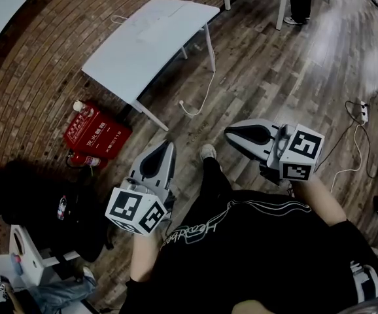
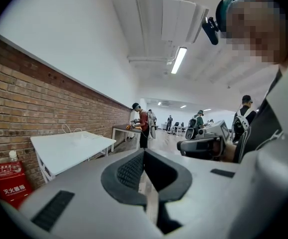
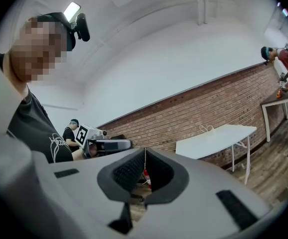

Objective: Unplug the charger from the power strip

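The jaws of the left gripper [image 2: 144, 153] are pressed together with nothing between them, and those of the right gripper [image 3: 145, 152] are likewise closed and empty. In the head view both are seen at lower middle, above the wooden floor [image 1: 274, 77]. At upper middle a white table [image 1: 130, 61] is set by the brick wall [image 1: 38, 77]. On it a thin looped cable [image 1: 117, 19] and a pale oblong [image 1: 155, 30] are made out; whether that is the power strip cannot be told.

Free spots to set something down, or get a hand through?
White table: top mostly bare, with a thin cable at its wall side. Wood floor between table and shoe is open but for one white cord. Crowded: red box and black bag at left, power strip with cords at right.
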Demonstrator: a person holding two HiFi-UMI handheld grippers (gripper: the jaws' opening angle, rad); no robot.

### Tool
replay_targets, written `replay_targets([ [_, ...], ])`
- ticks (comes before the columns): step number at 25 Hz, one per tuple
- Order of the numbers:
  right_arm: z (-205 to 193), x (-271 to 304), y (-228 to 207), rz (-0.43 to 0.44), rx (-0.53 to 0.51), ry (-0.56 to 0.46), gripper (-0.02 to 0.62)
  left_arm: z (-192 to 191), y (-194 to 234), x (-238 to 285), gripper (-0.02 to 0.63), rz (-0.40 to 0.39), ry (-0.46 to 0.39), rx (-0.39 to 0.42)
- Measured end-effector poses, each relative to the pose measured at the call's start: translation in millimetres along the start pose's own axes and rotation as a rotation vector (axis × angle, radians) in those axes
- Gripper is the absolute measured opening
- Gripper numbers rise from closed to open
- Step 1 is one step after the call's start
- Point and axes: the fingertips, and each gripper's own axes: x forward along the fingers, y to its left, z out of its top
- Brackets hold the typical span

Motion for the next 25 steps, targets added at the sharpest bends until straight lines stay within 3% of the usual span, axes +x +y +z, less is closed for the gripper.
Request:
replay_targets([
  [10,7.4,60.9,-96.2,-0.028,0.057,0.007,-0.002,3.4,89.2,70.7,0.003,-0.013,0.018,-0.023],
  [19,63.2,180.4,-234.9,-0.054,0.099,0.005,-0.002,50.4,235.5,174.2,0.003,-0.047,0.077,-0.042],
  [25,97.7,248.3,-323.6,-0.094,0.093,0.02,-0.002,80.9,320.6,249.4,0.003,-0.078,0.069,-0.074],
])
